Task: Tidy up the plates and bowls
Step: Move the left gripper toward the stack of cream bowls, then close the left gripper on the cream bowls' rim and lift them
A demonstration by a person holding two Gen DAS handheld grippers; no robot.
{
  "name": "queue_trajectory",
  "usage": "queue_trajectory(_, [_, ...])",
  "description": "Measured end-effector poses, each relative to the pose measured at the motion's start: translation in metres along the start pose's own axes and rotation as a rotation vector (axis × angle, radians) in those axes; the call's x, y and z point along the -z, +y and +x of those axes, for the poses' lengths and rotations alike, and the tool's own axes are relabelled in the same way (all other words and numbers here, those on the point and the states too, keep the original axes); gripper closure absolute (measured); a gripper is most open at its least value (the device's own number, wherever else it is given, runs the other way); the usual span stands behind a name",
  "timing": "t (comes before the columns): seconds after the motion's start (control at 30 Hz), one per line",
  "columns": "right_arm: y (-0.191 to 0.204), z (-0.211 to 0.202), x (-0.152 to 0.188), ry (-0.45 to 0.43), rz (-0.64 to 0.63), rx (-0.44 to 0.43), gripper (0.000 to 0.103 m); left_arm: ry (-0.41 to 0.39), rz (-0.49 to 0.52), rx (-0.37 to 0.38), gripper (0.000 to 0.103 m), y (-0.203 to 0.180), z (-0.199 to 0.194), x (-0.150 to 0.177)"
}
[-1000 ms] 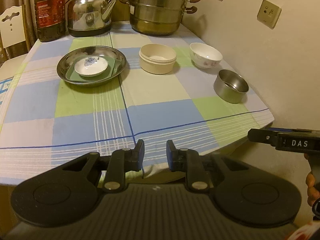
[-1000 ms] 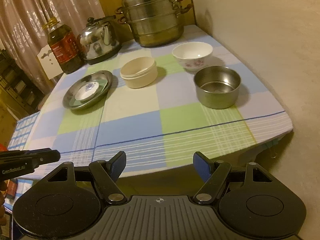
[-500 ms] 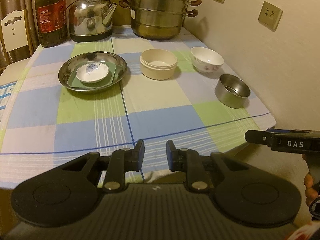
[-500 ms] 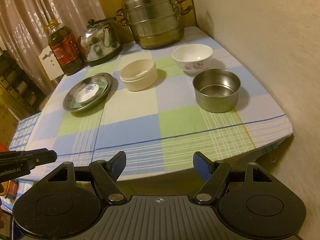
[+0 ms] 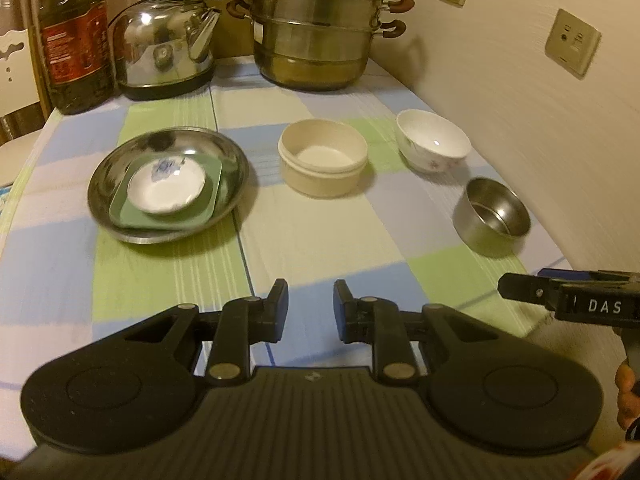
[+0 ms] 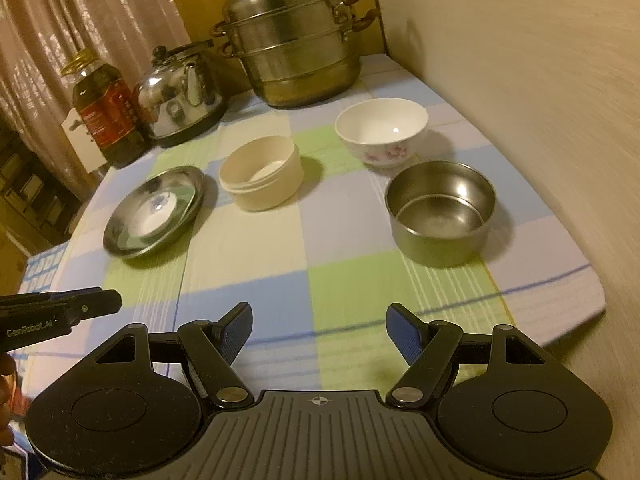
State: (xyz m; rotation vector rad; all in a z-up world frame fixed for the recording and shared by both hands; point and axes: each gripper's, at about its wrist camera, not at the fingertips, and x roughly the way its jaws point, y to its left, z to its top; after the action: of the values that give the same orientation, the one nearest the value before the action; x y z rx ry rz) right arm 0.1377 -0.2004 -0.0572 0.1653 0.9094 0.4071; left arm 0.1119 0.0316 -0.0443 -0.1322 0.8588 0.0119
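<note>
Warm, dim yellowish indoor light tinted both views. Bright glints sat on the shiny steel kettle and the stacked steel steamer pot. The cream round bowl cast a soft shadow to its right. Motion blur smeared the checked tablecloth and pale wall; fisheye distortion bent the edges, corners black.

Left wrist view: pan mid-left on desk, saucer in it; tub centre; bowl right; tin lower right; kettle, steamer top.
</note>
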Motion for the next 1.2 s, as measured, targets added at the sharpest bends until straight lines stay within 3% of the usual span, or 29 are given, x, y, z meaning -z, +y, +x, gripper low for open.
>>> queue_trajectory(0.73, [0.016,0.112,-0.082,-0.008,0.046,-0.003,0.03,0.03,-0.017,0.042,0.081,0.032,0.116,-0.088])
queue_trajectory(1.2, [0.034,0.181,-0.126,-0.032,0.022,0.013,0.05,0.071,-0.05,0.057,0.081,0.043,0.181,-0.127])
